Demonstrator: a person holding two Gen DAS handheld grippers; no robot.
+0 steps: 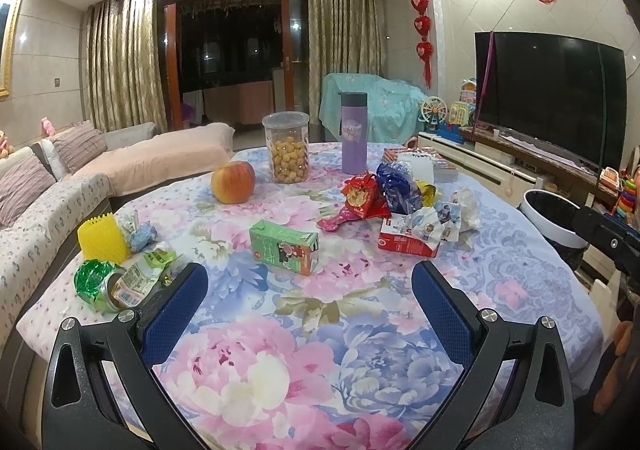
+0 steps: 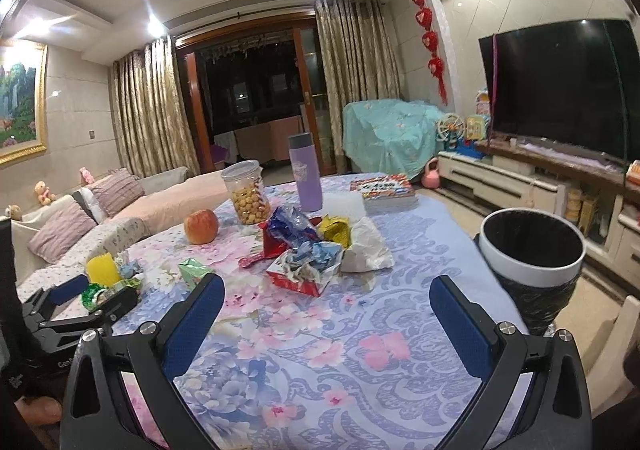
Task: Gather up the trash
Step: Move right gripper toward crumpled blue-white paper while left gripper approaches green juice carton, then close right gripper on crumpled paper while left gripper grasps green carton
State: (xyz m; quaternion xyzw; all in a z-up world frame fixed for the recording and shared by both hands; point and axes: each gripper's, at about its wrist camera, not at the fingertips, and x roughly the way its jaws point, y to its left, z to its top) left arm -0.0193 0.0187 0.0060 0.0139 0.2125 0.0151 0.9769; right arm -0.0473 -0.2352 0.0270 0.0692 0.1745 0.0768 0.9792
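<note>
Both grippers spread, empty. Green carton (image 1: 285, 252) lies on the worktop (image 1: 360, 330) straight ahead of my left gripper (image 1: 310, 304), long axis crosswise; left is nearer. Bin (image 2: 530, 250) stands right of right gripper (image 2: 326, 314).

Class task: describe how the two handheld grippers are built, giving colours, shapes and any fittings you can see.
Both look alike. The left gripper and right gripper each have two black angular arms with triangular cut-outs, silver round screw heads at the joints, and blue fingers with a fine dotted texture. No cables show, and no sleeve is clearly visible.
</note>
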